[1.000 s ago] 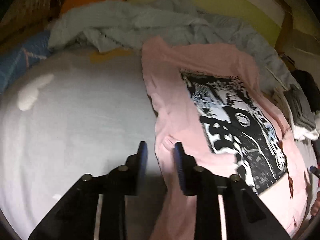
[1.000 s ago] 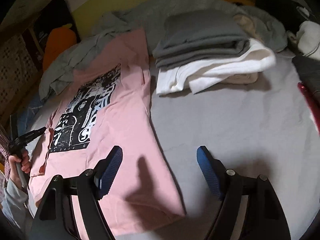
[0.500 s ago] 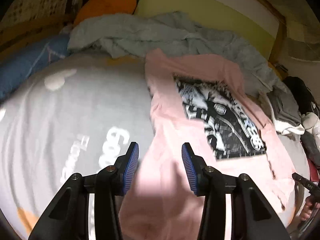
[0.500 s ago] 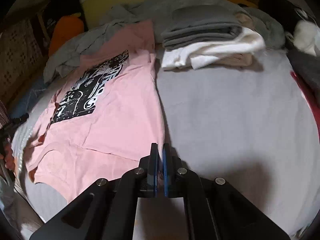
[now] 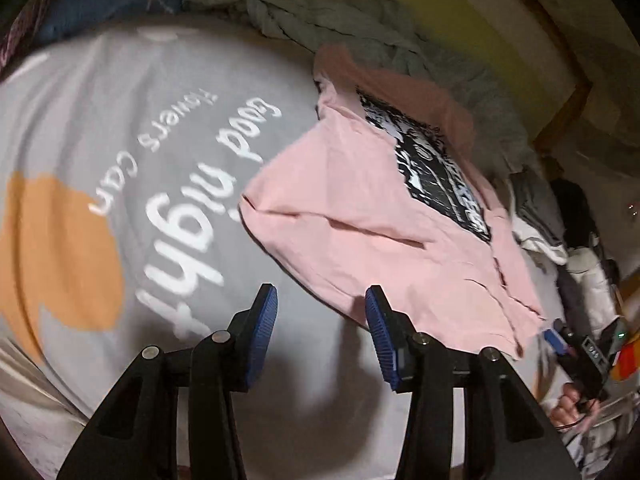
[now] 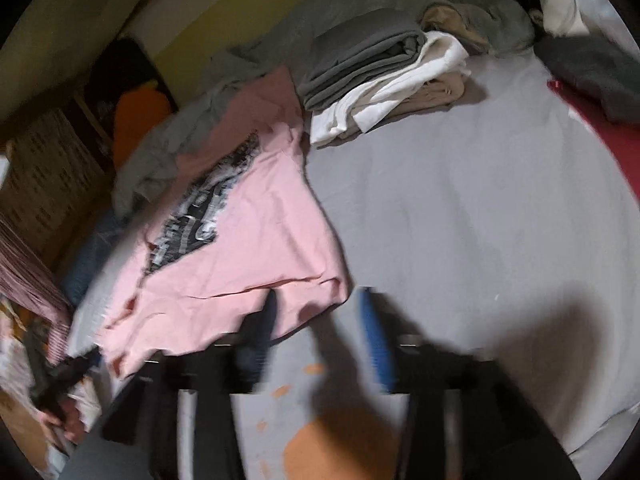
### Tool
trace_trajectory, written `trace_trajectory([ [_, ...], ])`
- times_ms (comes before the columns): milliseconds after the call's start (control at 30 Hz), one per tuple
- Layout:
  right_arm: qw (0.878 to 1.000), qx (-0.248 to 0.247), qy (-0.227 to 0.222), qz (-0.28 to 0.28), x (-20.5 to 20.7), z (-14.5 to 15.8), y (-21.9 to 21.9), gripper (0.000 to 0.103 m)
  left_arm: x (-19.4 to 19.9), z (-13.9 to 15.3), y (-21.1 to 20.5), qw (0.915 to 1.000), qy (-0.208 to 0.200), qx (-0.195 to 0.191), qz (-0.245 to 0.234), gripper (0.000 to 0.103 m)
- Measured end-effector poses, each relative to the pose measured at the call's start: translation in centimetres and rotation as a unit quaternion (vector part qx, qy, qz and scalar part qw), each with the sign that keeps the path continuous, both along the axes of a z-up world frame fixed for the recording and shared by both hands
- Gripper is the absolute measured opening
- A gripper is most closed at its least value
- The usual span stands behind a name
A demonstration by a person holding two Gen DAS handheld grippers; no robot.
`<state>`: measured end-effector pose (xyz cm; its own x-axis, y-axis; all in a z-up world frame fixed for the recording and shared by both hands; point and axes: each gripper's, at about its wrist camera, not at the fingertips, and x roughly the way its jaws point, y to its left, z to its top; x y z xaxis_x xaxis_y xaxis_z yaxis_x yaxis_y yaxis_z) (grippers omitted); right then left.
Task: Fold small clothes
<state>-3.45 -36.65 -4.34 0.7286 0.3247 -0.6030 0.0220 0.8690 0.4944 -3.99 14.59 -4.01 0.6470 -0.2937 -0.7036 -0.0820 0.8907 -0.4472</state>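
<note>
A pink t-shirt (image 5: 352, 216) (image 6: 260, 248) with a black-and-white print (image 5: 436, 168) lies on the grey bedsheet (image 5: 160, 92), a pink flap covering part of the print. My left gripper (image 5: 322, 320) stands open over bare sheet, just short of the shirt's near edge, with nothing between its pads. My right gripper (image 6: 320, 320) is blurred and its jaws are opening. The shirt's hem corner (image 6: 320, 296) lies just beyond the tips, and the pads do not press on it. In the left wrist view the right gripper (image 5: 554, 336) shows at the shirt's far corner, held by a hand (image 5: 572, 408).
A folded stack of grey and white clothes (image 6: 380, 64) sits behind the shirt. Crumpled grey bedding (image 5: 360, 28) lies along the yellow headboard. A dark garment (image 6: 592, 68) and something red (image 6: 608, 136) lie at the right. The sheet bears white lettering (image 5: 192, 208) and an orange patch (image 5: 64, 256).
My right gripper, shut at the shirt's hem edge half a second ago, has opened. The shirt lies more bunched, its print partly covered. My left gripper swung left over the lettered sheet.
</note>
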Motion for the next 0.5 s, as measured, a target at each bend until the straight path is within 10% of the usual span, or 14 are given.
trace_trajectory([
  [233,0.985,0.125,0.044,0.11,1.1,-2.3,2.5,0.052,-0.5,-0.7,-1.1,0.9995,0.017,-0.027,-0.002,0.033],
  [300,0.984,0.112,0.046,0.128,1.5,-2.4,4.0,0.052,0.3,-0.9,-2.1,0.9992,0.029,-0.019,-0.019,0.013],
  [500,0.989,0.097,0.034,0.103,2.4,-2.4,5.6,0.052,1.1,-1.4,-2.4,0.9978,0.013,-0.06,-0.025,0.017],
])
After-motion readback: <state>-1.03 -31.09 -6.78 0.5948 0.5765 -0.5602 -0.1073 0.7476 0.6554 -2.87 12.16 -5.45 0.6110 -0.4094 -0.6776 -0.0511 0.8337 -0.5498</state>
